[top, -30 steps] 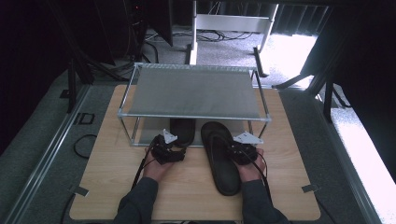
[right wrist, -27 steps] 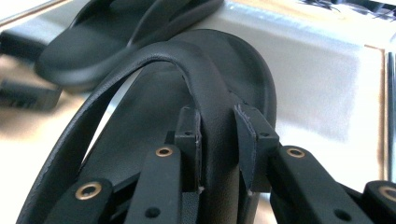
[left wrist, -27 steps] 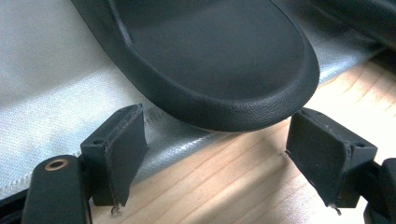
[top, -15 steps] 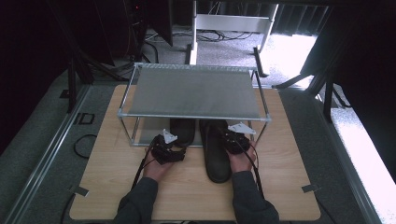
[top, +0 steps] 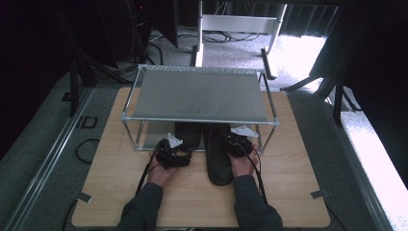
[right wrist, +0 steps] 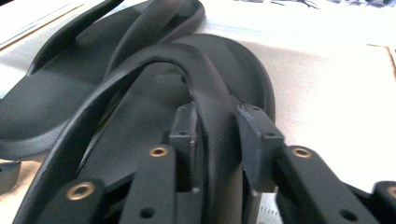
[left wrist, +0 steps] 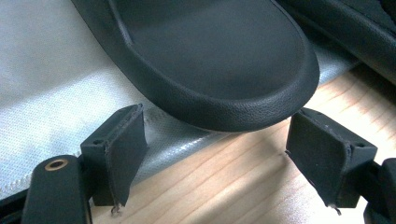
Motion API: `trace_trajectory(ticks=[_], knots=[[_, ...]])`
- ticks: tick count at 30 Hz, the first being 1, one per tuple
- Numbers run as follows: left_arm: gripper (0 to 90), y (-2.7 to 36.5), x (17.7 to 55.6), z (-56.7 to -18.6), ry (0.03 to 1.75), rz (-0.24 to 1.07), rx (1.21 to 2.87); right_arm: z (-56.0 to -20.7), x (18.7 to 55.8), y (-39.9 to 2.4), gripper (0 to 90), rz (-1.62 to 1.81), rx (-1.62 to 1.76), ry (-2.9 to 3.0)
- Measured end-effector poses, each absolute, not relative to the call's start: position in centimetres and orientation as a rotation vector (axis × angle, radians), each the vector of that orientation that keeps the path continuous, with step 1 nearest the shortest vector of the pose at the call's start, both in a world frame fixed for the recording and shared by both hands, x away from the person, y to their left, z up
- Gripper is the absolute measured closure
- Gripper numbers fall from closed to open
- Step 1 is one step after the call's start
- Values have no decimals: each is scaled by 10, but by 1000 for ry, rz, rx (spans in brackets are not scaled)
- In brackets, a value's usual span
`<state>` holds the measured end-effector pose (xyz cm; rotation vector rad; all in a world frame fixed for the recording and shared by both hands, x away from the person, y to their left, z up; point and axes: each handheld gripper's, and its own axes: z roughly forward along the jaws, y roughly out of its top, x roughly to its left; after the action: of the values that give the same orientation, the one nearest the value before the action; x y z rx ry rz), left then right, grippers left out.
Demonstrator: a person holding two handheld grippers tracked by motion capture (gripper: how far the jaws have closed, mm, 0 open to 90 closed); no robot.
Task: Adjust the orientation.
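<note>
Your right gripper [right wrist: 217, 144] straddles the strap of the right slipper [top: 220, 156], its jaws having just been opening, so the pads look loosened and barely touching. That slipper lies half under the rack [top: 199, 94], heel out on the table [top: 288, 192]. Your left gripper [left wrist: 215, 154] is spread wide, pinching nothing, just behind the heel of the left slipper [left wrist: 210, 56], tucked on the rack's lower shelf. Risk: pulling back crookedly could snag the strap and drag the slipper out. The rack's front bar sits close above; open room lies toward you.
</note>
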<state>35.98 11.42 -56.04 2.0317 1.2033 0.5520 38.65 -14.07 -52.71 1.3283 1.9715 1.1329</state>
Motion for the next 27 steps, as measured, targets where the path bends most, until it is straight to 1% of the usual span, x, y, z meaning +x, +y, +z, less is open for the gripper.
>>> trace_trajectory(ticks=[7,13,15,16,20,27], knots=[[205,114,360,-560,1201,554,2036,-524,375,-145,556,1142,1289,1987],[205,114,360,-560,1203,554,2035,-519,358,-152,505,1151,1216,2040],[206,114,360,-560,1203,554,2035,-517,354,-154,505,1158,1203,2050],[205,114,360,-560,1202,554,2035,-515,347,-156,491,1156,1178,2073],[205,114,360,-560,1201,555,2036,-513,332,-161,480,1137,1124,2102],[206,114,360,-560,1203,553,2036,-517,311,-171,470,1114,1101,2115]])
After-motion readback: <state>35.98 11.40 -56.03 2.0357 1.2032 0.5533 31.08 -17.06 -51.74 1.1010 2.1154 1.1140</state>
